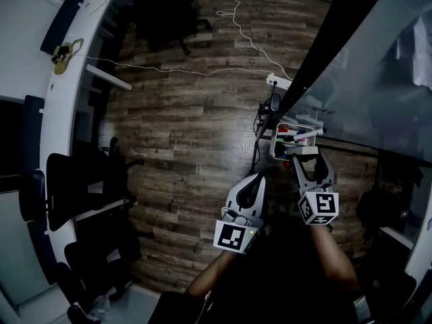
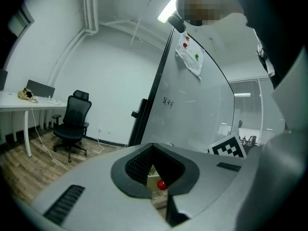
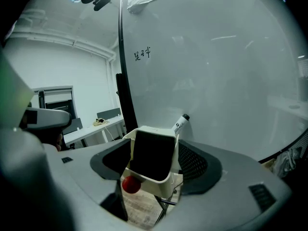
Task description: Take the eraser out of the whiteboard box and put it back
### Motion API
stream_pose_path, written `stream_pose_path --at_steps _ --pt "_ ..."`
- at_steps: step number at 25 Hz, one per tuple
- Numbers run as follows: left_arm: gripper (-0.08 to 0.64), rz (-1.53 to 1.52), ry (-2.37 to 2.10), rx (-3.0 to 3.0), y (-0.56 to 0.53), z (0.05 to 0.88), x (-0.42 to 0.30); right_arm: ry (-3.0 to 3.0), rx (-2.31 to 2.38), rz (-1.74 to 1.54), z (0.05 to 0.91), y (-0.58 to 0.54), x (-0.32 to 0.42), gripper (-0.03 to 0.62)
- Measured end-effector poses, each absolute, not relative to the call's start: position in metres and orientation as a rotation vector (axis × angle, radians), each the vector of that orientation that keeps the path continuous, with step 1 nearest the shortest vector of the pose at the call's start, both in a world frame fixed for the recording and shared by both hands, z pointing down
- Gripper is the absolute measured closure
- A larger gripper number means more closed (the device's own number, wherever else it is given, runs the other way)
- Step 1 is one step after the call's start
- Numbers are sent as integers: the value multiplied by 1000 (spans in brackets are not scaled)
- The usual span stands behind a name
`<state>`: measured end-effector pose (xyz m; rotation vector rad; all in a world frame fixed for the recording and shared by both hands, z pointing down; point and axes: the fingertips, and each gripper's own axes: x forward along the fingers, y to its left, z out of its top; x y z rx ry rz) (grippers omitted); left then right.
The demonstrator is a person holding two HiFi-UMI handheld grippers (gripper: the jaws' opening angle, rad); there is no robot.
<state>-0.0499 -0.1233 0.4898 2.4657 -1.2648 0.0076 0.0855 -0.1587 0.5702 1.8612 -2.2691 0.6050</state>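
A white box (image 1: 279,142) holding several markers hangs on the whiteboard (image 1: 368,79) at the right of the head view. The eraser (image 1: 305,150), white-cased with a black felt face (image 3: 151,154), stands at the box's near end. My right gripper (image 1: 308,156) is open around it, and its pads (image 3: 196,163) stand clear of the eraser's sides. A marker (image 3: 180,124) sticks up behind the eraser and a small red cap (image 3: 130,185) shows below it. My left gripper (image 1: 260,179) hangs to the left of the box, shut and empty, with its tips meeting (image 2: 153,148).
The whiteboard's dark frame post (image 1: 324,39) runs diagonally past the box. A power strip (image 1: 277,82) and white cables (image 1: 202,69) lie on the wood floor. A white desk (image 1: 67,79) and dark office chairs (image 1: 67,187) line the left side.
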Motion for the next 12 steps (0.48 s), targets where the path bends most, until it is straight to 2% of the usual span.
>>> stream_pose_path --at_steps 4,7,12 --pt "554 37 -1284 2471 -123 496 -54 -2252 1844 608 575 -158 84 282" --pt "554 48 -1291 2471 -124 499 -55 -2241 1854 603 575 -159 87 312" --pt "554 70 -1291 2456 -123 502 -54 -2245 1843 602 575 -159 88 328"
